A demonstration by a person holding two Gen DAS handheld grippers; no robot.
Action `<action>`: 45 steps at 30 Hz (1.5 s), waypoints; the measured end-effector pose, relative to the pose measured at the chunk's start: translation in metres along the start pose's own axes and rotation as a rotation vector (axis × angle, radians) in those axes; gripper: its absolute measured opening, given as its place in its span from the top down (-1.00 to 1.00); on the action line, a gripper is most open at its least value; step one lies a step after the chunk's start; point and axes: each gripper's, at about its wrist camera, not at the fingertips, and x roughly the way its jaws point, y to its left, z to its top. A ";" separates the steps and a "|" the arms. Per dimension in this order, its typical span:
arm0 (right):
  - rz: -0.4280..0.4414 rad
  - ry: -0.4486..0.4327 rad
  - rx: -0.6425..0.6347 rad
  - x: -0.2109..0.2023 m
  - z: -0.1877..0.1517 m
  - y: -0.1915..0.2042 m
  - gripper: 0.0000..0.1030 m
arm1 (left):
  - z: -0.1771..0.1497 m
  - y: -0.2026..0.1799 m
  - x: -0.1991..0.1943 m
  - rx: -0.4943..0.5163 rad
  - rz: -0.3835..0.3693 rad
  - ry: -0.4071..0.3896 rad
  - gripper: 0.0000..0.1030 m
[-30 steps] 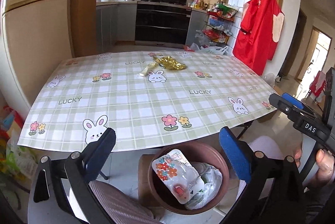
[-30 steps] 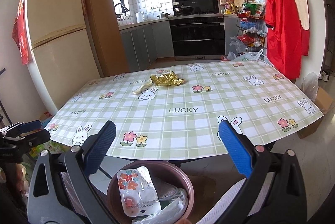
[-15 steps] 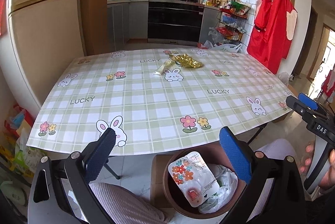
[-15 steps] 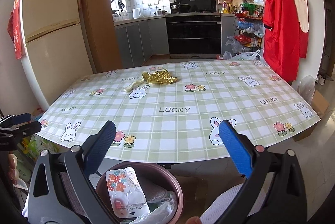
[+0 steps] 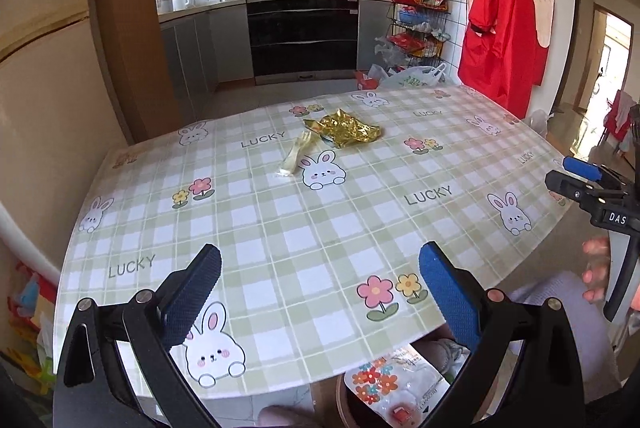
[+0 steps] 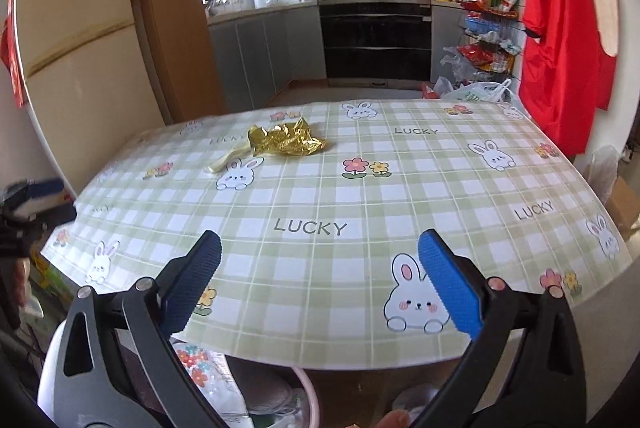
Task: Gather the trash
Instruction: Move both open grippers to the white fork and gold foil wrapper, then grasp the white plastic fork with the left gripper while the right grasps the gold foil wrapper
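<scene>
Partly done: packet [image 5: 394, 384] already in bin [image 5: 344, 402] below table's [image 5: 280, 228] near edge, gold wrapper [image 5: 344, 133] and plastic fork [image 5: 294, 154] left near far edge, left gripper [image 5: 320, 292] and right gripper [image 6: 320, 288] spread wide, both empty.

A crumpled wrapper [image 5: 342, 133] lies on the tabletop [image 5: 280, 228] toward its far edge, and a fork [image 5: 293, 155] rests just beside it on the left, reaching toward the near edge. Below the near edge, a bin [image 5: 348, 406] stands on the floor with a packet [image 5: 394, 386] lying in it. Beyond the far edge is the oven [image 5: 302, 40], with a wire rack [image 5: 420, 24] to its right and a plastic bag [image 5: 412, 78] on the floor before the rack. An apron [image 5: 504, 24] hangs on the wall past the far right corner. A fridge [image 6: 80, 60] stands off the left edge.
</scene>
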 end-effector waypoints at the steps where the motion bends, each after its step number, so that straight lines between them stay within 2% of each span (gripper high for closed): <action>1: 0.000 0.013 -0.012 0.008 0.003 -0.001 -0.89 | 0.007 0.002 0.009 0.003 0.001 0.004 -0.88; 6: 0.009 0.112 -0.064 0.052 0.021 -0.010 -0.89 | 0.033 0.014 0.051 -0.035 -0.017 0.022 -0.88; 9: -0.014 0.138 -0.101 0.076 0.033 -0.012 -0.89 | 0.046 0.024 0.085 -0.076 -0.070 0.051 -0.88; 13: 0.005 0.197 -0.087 0.114 0.049 -0.018 -0.89 | 0.067 0.041 0.137 -0.104 -0.103 0.073 -0.84; 19: 0.040 0.230 -0.102 0.164 0.067 -0.020 -0.89 | 0.095 0.047 0.230 0.005 -0.090 0.192 -0.26; 26: 0.043 0.278 -0.235 0.212 0.077 -0.010 -0.89 | 0.108 0.052 0.308 0.023 -0.101 0.309 -0.04; 28: 0.049 0.289 -0.260 0.223 0.079 -0.008 -0.89 | 0.108 0.051 0.322 0.043 -0.068 0.335 0.03; 29: 0.053 0.296 -0.278 0.230 0.080 -0.006 -0.89 | 0.107 0.049 0.326 0.057 -0.048 0.344 0.07; 33: 0.069 0.306 -0.338 0.250 0.083 0.003 -0.89 | 0.105 0.051 0.329 0.068 -0.053 0.337 0.62; 34: 0.079 0.305 -0.346 0.254 0.084 0.005 -0.89 | 0.104 0.053 0.328 0.068 -0.047 0.335 0.69; 40: 0.055 0.295 -0.482 0.287 0.093 0.034 -0.87 | 0.086 0.071 0.302 -0.010 -0.078 0.302 0.73; 45: 0.012 0.282 -0.677 0.311 0.090 0.063 -0.82 | 0.068 0.092 0.269 -0.141 -0.122 0.262 0.73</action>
